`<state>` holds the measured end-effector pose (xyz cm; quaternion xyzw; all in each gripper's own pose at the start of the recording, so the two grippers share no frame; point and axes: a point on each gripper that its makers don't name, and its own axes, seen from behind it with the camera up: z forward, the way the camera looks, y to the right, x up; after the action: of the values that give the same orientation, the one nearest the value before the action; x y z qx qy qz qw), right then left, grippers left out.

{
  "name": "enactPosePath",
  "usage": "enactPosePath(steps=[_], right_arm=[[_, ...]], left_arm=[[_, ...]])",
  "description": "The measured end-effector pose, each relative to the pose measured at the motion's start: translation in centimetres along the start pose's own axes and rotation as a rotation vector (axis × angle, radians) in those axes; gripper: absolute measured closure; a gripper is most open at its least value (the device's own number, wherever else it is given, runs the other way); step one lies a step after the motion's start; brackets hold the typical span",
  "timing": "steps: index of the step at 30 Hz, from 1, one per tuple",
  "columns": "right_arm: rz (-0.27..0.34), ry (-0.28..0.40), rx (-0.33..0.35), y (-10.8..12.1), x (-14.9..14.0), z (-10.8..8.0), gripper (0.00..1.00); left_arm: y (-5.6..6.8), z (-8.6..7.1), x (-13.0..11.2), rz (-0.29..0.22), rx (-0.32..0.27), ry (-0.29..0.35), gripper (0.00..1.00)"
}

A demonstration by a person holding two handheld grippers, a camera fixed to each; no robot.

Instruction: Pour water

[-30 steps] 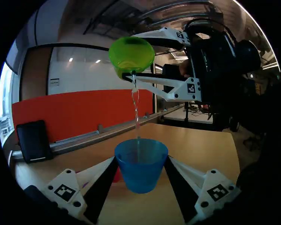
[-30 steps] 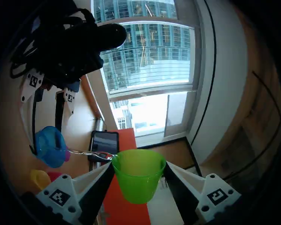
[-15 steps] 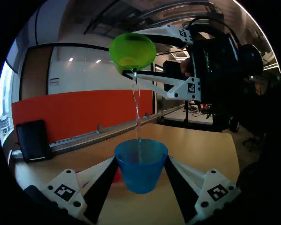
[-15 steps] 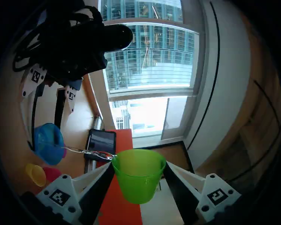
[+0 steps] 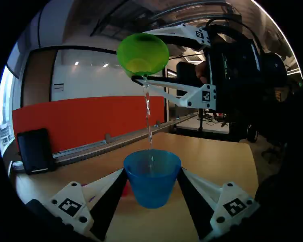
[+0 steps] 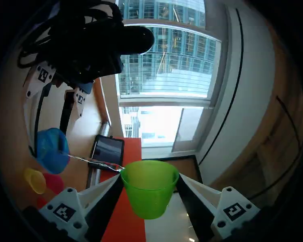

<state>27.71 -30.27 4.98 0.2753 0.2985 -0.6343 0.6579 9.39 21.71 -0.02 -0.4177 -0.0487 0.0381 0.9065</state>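
Black tablet [image 5: 35, 151] propped at table [image 5: 220, 157] far-left edge, against orange panel [image 5: 83, 121]. Yellow cup [image 6: 35, 180], red cup [image 6: 53, 183] side by side on table. Window [image 6: 167, 68] beyond.

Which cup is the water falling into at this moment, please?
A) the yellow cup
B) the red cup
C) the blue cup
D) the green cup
C: the water stream leaves the tilted green cup, held in the right gripper, and drops into the blue cup, clamped upright in the left gripper.
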Motion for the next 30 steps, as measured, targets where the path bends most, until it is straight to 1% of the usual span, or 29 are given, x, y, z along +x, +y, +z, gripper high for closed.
enactPosePath(steps=[5,17,23,26,30], right_arm=[[-0.030,0.002,0.003,-0.23,0.37,0.15,0.09],[-0.067,0.004,0.011,-0.81,0.74,0.24,0.09],[-0.062,0.006,0.011,-0.88,0.64,0.32,0.09],[-0.048,0.009,0.011,-0.96,0.62,0.33,0.09],[0.003,0.008,0.011,-1.02,0.34,0.32,0.09]], left_arm=[[0.00,0.06,0.05,0.000,0.000,0.000,0.15],[-0.16,0.18,0.06,-0.006,0.001,0.003,0.15],[-0.27,0.15,0.20,-0.005,0.004,0.005,0.15],[-0.30,0.11,0.27,-0.005,0.004,0.006,0.15],[-0.39,0.10,0.36,-0.003,0.007,0.009,0.15]])
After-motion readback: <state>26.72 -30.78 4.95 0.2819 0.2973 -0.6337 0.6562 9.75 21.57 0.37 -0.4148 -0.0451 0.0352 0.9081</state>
